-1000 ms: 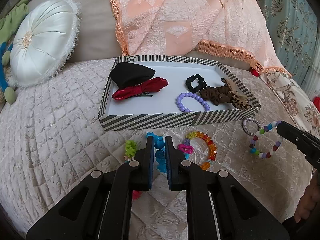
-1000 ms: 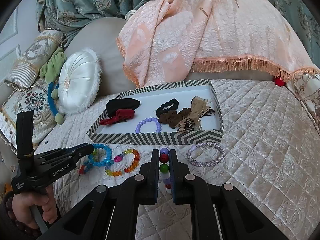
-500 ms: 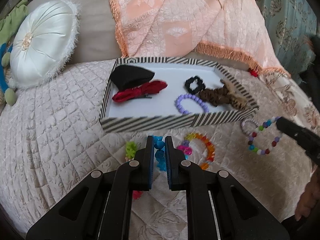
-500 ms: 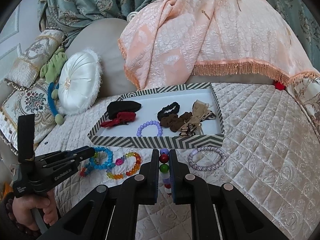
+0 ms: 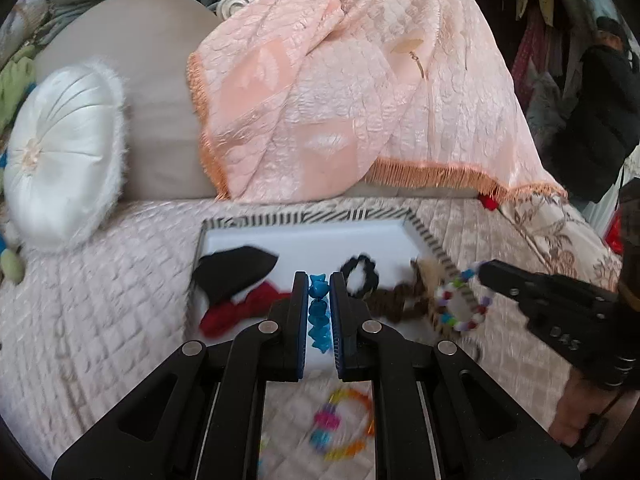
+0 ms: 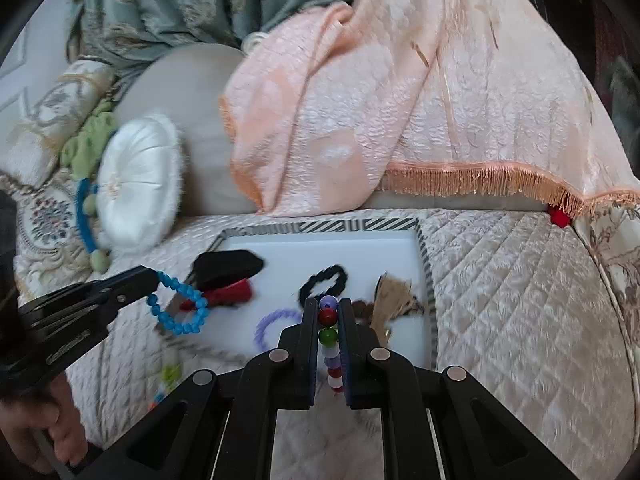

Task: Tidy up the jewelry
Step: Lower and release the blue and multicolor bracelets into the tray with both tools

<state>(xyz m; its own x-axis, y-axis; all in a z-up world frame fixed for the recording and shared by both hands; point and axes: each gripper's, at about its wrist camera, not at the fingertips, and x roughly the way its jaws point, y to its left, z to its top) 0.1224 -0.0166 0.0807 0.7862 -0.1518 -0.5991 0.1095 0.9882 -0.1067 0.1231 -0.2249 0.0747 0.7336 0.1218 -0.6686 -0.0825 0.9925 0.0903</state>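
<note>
My left gripper (image 5: 319, 280) is shut on a blue beaded bracelet (image 5: 319, 312) and holds it in the air over the near edge of the striped tray (image 5: 304, 218). The bracelet hangs as a loop in the right wrist view (image 6: 180, 306). My right gripper (image 6: 329, 306) is shut on a multicoloured bead bracelet (image 6: 329, 336), which dangles over the tray's right side in the left wrist view (image 5: 460, 300). The tray holds a black bow (image 5: 236, 270), a red bow (image 5: 236, 312), a black scrunchie (image 5: 360, 274), a brown scrunchie (image 5: 400, 300) and a purple bracelet (image 6: 276, 322).
An orange and pink bead bracelet (image 5: 344, 424) lies on the quilted bedspread (image 5: 100, 300) below my left gripper. A round white cushion (image 5: 60, 160) sits at the left. A peach fringed throw (image 5: 360, 100) drapes behind the tray. A person in black (image 5: 600, 120) stands far right.
Both grippers have lifted their bracelets off the bedspread and moved forward, over the tray. The tray now looks closer and lower in both views.
</note>
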